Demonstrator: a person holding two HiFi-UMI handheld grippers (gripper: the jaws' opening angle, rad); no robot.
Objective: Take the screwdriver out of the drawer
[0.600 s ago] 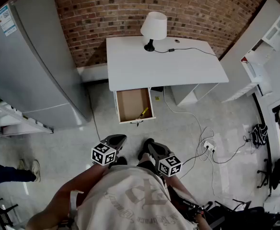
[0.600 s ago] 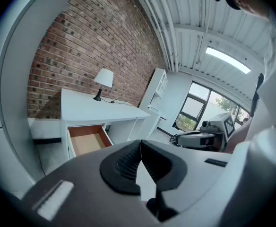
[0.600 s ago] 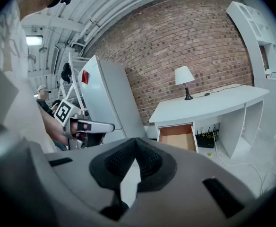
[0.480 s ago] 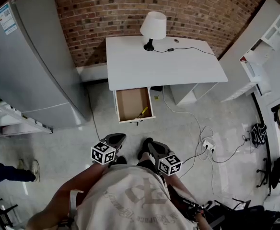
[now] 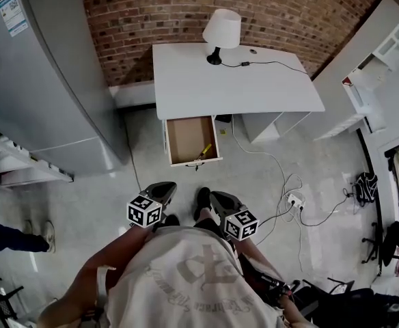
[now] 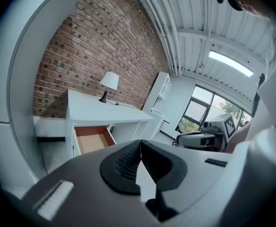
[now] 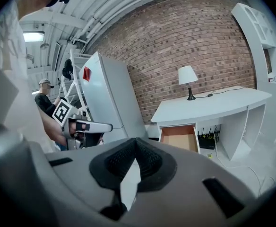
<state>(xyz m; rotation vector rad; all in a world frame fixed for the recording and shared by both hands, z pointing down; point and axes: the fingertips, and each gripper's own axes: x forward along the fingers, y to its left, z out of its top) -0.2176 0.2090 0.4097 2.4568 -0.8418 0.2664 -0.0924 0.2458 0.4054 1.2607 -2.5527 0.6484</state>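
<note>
Pale floor (image 5: 180,180) before drawer (image 5: 186,137) (open)

A white desk (image 5: 254,91) carries a white-shaded lamp (image 5: 221,33) at its back edge (the black cord (image 5: 274,63) trails right across the top). Below the desk's front left, the open drawer (image 5: 186,137) holds a yellow-handled screwdriver (image 5: 203,151) near its front right corner.

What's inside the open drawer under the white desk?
Inside the drawer the head view shows a yellow-handled screwdriver near its front right corner, on an otherwise bare brown bottom. Any part of the drawer tucked under the desk is covered by the desktop.
</note>
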